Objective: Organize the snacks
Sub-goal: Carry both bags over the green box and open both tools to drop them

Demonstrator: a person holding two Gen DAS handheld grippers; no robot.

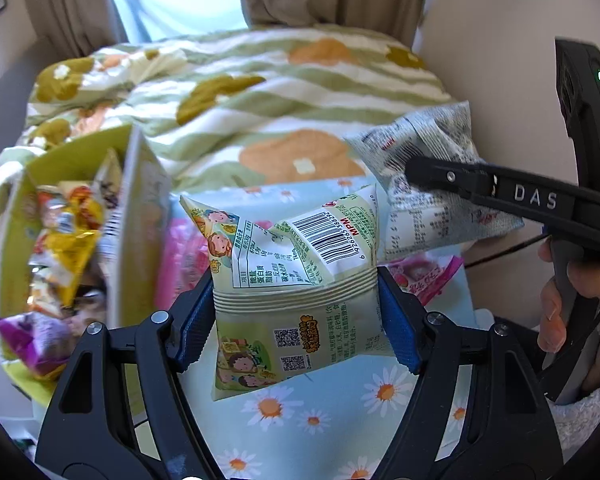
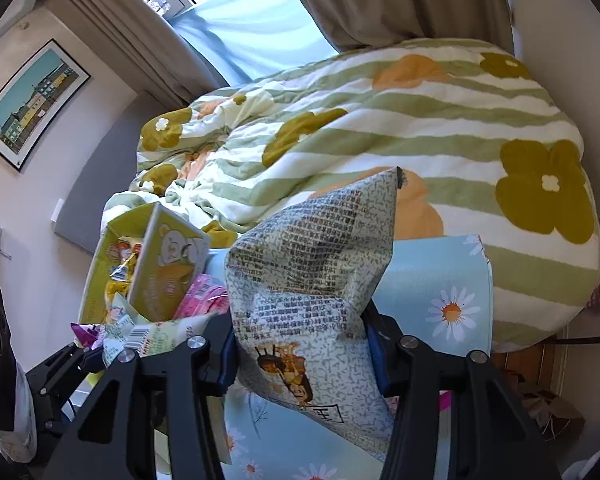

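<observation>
The left gripper [image 1: 296, 312] was clamped on a pale green snack packet [image 1: 300, 280], its blue pads [image 1: 398, 332] pressing the packet's sides at the crimped middle seam. The packet hung above a light blue daisy-print cloth [image 1: 340, 412], barcode side facing the camera.

The right gripper [image 2: 300, 348] was clenched on a grey, text-covered snack bag [image 2: 320, 280], which stood up between the fingers with one corner pointing toward the far bed. In the left wrist view this same bag [image 1: 432, 184] showed at the right, held by the black gripper arm, with a person's hand [image 1: 568, 300] around the handle.

At the left stood an open yellow-green cardboard box [image 1: 132, 224] with a bear printed on its flap, holding a jumble of yellow and orange wrapped snacks [image 1: 64, 236]. Pink packets [image 1: 184, 256] lay on the cloth just right of the box, behind the green packet. Beyond the cloth lay a green-striped quilt with orange and olive flowers [image 2: 420, 128], and farther off, beige curtains [image 2: 380, 0] around a bright window.
</observation>
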